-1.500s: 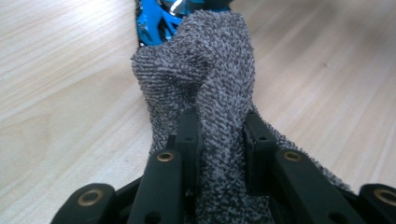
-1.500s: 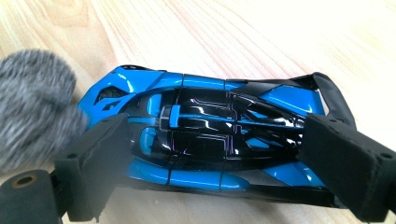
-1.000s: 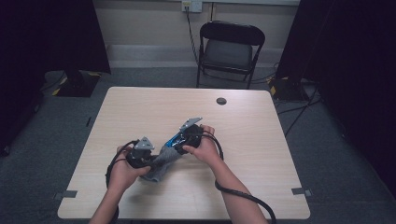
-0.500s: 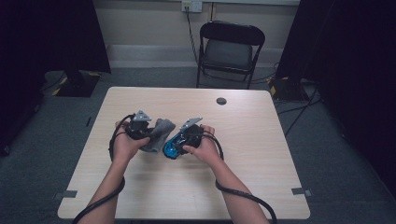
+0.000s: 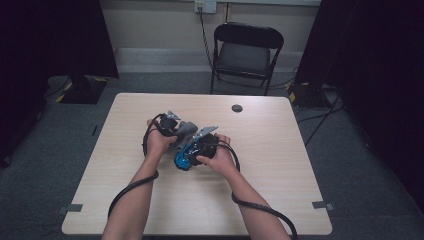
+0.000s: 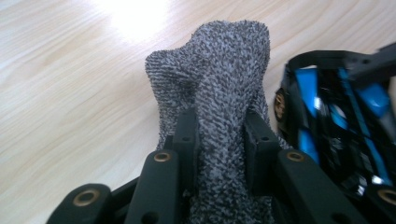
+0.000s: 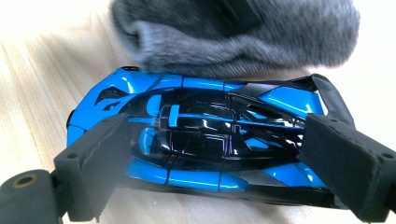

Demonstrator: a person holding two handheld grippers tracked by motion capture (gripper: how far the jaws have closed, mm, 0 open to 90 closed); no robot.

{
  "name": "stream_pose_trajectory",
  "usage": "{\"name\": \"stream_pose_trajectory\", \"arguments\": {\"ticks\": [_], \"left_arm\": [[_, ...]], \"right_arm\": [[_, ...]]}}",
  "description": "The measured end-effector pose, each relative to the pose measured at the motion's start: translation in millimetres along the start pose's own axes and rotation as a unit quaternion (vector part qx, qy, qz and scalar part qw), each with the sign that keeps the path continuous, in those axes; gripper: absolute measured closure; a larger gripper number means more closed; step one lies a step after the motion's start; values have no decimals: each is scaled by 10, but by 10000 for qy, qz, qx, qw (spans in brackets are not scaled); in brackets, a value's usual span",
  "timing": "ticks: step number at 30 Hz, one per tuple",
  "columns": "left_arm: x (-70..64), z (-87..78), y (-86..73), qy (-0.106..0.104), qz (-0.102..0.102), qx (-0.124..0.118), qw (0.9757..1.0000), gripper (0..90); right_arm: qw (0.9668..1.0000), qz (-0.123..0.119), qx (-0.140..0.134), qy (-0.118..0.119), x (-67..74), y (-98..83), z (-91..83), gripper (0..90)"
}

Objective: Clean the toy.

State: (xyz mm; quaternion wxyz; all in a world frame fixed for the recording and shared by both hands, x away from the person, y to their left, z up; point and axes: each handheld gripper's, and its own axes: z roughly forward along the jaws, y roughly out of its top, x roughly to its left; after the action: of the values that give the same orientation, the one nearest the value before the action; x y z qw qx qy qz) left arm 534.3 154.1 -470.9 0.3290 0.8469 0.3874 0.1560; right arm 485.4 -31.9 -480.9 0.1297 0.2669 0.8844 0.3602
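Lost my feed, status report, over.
Left gripper shut on grey cloth. Right gripper shut on blue toy car. Cloth beside car, nothing blocking.

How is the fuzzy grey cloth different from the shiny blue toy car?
The grey cloth is soft, fuzzy and bunched up; the blue toy car is hard and glossy. The cloth is plain speckled grey; the car is bright blue with black. The left gripper pinches the cloth in a narrow fold; the right gripper spans the car end to end. Both sit close together over the wooden table.
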Motion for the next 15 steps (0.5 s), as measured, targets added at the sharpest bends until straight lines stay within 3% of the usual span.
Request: {"name": "stream_pose_trajectory", "arguments": {"ticks": [1, 7, 9, 12, 15], "left_arm": [[-3, 45, 6, 57, 107, 58, 9999, 682], [-97, 209, 25, -99, 51, -172, 9998, 589], [-138, 226, 19, -47, 97, -205, 9997, 597], [-144, 203, -1, -161, 80, -159, 9997, 647], [-161, 177, -16, -184, 191, -141, 9995, 679]], "right_arm": [[10000, 1, 3, 0, -2, 2, 1, 82], [10000, -4, 11, -9, -9, 0, -1, 81], [10000, -1, 11, -7, -9, 1, -1, 82], [10000, -6, 10, -13, -9, 0, -1, 81], [10000, -3, 14, -9, -8, 1, -1, 81]]}}
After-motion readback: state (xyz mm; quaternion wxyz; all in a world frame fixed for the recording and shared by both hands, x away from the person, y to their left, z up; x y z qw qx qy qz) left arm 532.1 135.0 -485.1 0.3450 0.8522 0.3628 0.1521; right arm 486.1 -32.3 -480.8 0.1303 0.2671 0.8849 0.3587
